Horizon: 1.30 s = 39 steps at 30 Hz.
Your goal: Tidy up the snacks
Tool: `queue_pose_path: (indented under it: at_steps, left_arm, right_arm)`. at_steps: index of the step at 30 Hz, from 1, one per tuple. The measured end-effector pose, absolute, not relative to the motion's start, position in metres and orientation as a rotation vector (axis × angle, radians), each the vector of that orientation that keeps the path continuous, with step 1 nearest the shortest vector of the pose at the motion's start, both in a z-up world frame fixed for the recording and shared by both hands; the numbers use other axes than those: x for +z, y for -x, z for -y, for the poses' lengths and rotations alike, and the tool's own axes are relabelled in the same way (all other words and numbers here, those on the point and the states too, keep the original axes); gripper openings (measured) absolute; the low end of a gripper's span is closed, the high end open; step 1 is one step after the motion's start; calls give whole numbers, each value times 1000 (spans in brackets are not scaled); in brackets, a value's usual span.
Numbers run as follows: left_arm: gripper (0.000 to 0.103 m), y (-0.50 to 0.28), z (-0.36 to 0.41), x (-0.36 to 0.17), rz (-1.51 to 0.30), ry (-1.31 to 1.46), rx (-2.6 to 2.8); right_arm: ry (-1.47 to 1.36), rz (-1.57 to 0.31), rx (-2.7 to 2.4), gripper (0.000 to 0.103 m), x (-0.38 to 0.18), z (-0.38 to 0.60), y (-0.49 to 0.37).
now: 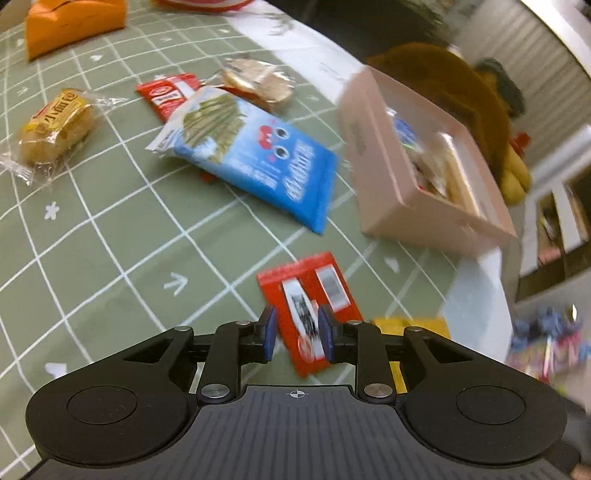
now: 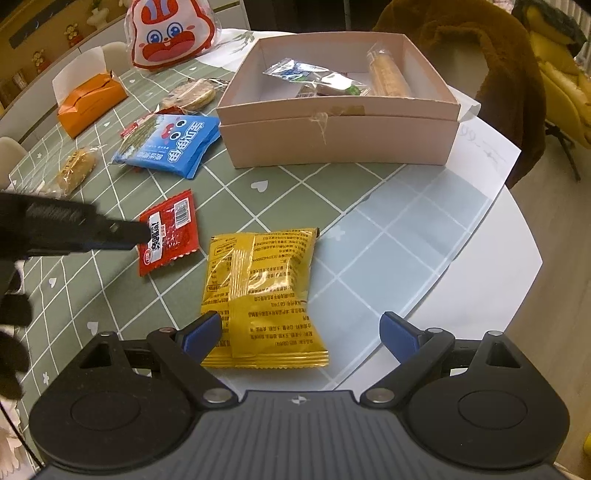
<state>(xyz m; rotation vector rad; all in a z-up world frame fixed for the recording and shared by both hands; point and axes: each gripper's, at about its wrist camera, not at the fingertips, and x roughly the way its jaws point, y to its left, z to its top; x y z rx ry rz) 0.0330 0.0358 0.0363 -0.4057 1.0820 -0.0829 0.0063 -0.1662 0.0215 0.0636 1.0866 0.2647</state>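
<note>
A pink cardboard box [image 2: 340, 138] [image 1: 384, 177] stands on the table and holds several snacks. A small red packet [image 1: 306, 291] [image 2: 170, 232] lies flat on the green cloth. My left gripper [image 1: 295, 332] hovers just over its near end, jaws partly open on either side of it; it also shows in the right wrist view [image 2: 142, 232]. A yellow packet [image 2: 262, 291] [image 1: 410, 326] lies face down near the table edge. My right gripper [image 2: 301, 332] is wide open just behind it, left finger by its corner. A blue seaweed packet [image 1: 255, 155] [image 2: 171, 144] lies left of the box.
A wrapped bread [image 1: 55, 127] [image 2: 74, 170], another red packet [image 1: 168, 94], wrapped round cakes [image 2: 192, 94] [image 1: 255, 79], an orange tissue box [image 2: 90, 103] [image 1: 74, 24] and a rabbit-face bag [image 2: 171, 33] lie further back. A brown coat [image 2: 472, 55] hangs on a chair behind the box.
</note>
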Motion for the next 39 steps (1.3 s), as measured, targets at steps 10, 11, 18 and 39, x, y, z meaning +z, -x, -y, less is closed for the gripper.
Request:
queue_pose_path:
  at_steps: [10, 11, 18, 39]
  left_arm:
    - [37, -42, 30, 45, -1019, -3, -237]
    - [37, -37, 34, 49, -994, -27, -259]
    - [39, -18, 70, 38, -992, -267, -418]
    - [40, -33, 23, 38, -1035, -115, -423]
  right_arm:
    - [-93, -1100, 259, 93, 18, 174, -10]
    - [-85, -1090, 251, 93, 20, 174, -10]
    - [-53, -1018, 162, 93, 31, 193, -19]
    - [-85, -1038, 144, 93, 27, 202, -16]
